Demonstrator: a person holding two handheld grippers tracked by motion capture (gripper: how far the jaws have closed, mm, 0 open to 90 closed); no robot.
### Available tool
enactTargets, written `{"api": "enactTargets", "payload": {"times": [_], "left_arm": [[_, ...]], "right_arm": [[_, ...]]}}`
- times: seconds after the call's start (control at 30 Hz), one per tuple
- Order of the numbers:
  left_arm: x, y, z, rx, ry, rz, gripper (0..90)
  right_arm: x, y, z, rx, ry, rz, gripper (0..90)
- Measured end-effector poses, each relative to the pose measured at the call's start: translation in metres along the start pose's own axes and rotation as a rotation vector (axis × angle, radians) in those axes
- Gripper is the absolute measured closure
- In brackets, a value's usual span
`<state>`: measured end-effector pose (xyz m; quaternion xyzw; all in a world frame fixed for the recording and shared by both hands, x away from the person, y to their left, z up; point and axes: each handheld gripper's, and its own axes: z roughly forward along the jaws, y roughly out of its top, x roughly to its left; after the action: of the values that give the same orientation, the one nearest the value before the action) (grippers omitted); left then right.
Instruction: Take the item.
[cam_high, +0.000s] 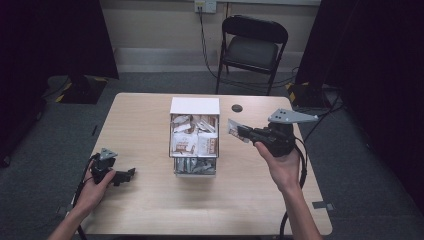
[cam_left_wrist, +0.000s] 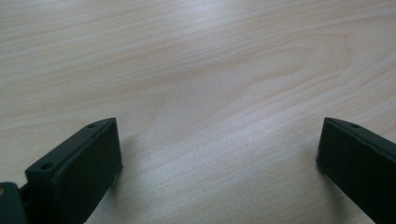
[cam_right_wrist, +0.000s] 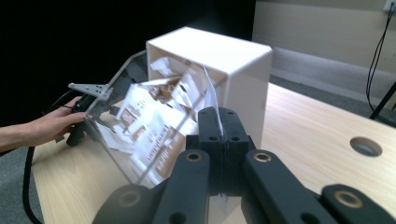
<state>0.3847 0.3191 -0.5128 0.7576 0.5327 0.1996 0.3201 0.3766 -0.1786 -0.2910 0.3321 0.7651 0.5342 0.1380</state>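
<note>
The counter (cam_high: 150, 200) carries a white box with a clear front bin (cam_high: 195, 142) at its middle, stuffed with small packets, brown-and-white ones above and silvery ones in the lower tray. The box stands to the left of the right hand-held gripper (cam_high: 236, 129) and just beside it, its open clear face tilted toward the person. In the right gripper view the box (cam_right_wrist: 233, 65) rises straight ahead of the jaws, with the clear panel leaning off to their left.

That right hand-held gripper is clenched on a thin white packet (cam_right_wrist: 211, 100), pinched edge-on between the closed jaws. In the high view the packet's (cam_high: 234, 128) long axis runs out from the jaw tips toward the box's upper right corner, so I judge the coming move to be a short carry leftward and over the bin's rim.

The left hand-held gripper (cam_high: 131, 174) sits low over the counter, well apart from the box on its far side, jaws spread wide with nothing between them; bare wood (cam_left_wrist: 210, 93) lies ahead of it. The right is plainly the nearer one
</note>
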Motion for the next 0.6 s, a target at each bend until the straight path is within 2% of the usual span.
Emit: {"api": "enactTargets", "payload": {"times": [0.23,0.43,0.6], "left_arm": [[0.000,0.000,0.000,-0.001,0.002,-0.001,0.0],[0.000,0.000,0.000,-0.002,0.003,-0.003,0.0],[0.000,0.000,0.000,-0.002,0.002,-0.002,0.0]], "right_arm": [[-0.021,-0.020,0.014,0.041,-0.034,0.064,89.9],[-0.027,-0.025,0.019,0.062,-0.046,0.071,90.0],[-0.032,-0.035,0.026,0.100,-0.055,0.076,89.9]]}}
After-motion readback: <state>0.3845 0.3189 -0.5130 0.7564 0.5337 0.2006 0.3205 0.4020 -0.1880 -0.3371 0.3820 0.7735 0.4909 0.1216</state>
